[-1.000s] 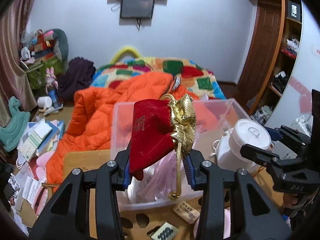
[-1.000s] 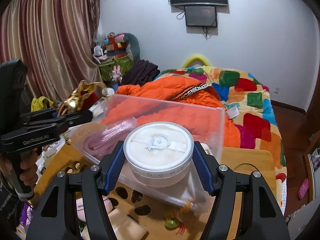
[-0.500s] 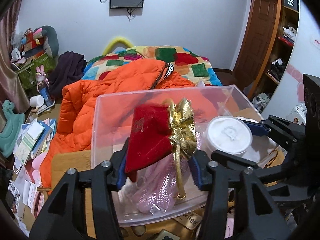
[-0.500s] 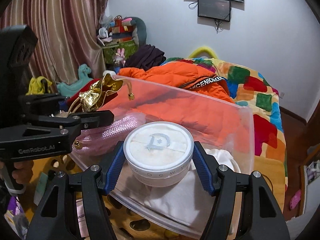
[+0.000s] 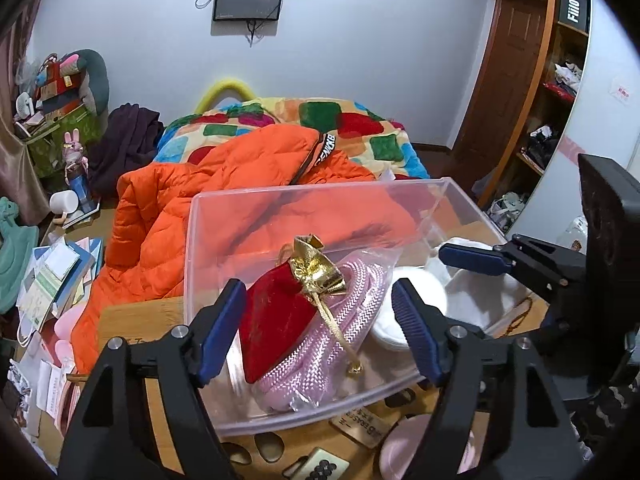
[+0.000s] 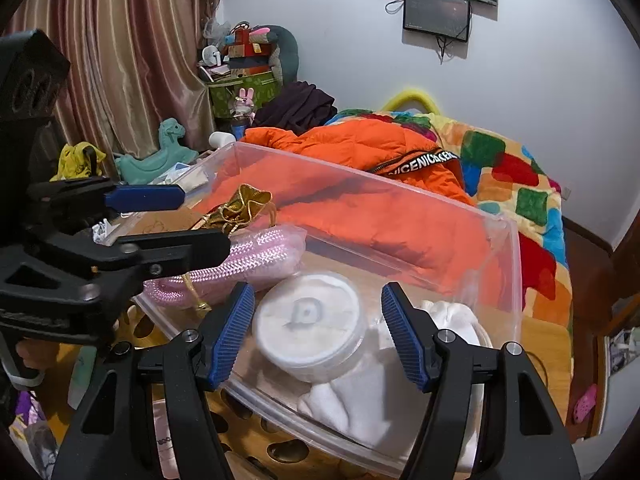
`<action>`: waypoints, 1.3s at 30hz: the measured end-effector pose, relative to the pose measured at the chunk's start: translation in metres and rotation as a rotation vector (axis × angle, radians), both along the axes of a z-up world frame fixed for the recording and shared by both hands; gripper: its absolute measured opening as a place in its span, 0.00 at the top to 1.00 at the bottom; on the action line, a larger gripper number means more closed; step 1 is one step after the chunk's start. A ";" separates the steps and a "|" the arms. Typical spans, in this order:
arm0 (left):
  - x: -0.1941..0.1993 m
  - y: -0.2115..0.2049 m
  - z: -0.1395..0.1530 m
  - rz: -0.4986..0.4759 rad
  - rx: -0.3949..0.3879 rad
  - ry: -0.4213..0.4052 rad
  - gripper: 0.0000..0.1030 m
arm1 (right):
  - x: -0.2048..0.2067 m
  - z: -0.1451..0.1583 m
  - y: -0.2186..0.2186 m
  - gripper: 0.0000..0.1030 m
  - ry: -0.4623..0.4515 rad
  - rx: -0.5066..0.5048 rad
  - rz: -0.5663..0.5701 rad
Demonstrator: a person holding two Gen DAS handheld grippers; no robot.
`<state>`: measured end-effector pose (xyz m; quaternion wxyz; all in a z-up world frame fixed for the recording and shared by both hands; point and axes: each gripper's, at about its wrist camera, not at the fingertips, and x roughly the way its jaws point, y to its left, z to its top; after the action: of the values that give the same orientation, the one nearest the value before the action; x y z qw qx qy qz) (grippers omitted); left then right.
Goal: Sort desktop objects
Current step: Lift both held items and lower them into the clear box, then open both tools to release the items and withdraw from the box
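Dropping off—left gripper [image 5: 318, 330], jaws just opened, has freed the red pouch [image 5: 276, 328] onto the pink rope [image 5: 340, 340] inside the clear bin [image 5: 304, 196]; right gripper [image 6: 316, 334] straddles the white jar [image 6: 308, 320] without pinching it, so both should withdraw next.

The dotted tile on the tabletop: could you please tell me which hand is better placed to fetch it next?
Left, probably. The left tool, jaws just opened off the red pouch loose between them, hovers nearest the dotted tile; the right wrist view doesn't show it.
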<state>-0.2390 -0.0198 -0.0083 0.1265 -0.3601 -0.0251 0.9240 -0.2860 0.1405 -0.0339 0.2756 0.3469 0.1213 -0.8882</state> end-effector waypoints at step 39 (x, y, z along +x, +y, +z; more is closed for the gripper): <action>0.080 -0.013 0.031 0.056 -0.025 0.101 0.12 | 0.058 0.032 0.093 0.27 0.025 -0.167 -0.191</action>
<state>-0.1585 -0.0329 0.0223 0.0971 -0.3137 -0.0175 0.9444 -0.2284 0.2334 -0.0014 0.2160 0.3215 0.0167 -0.9218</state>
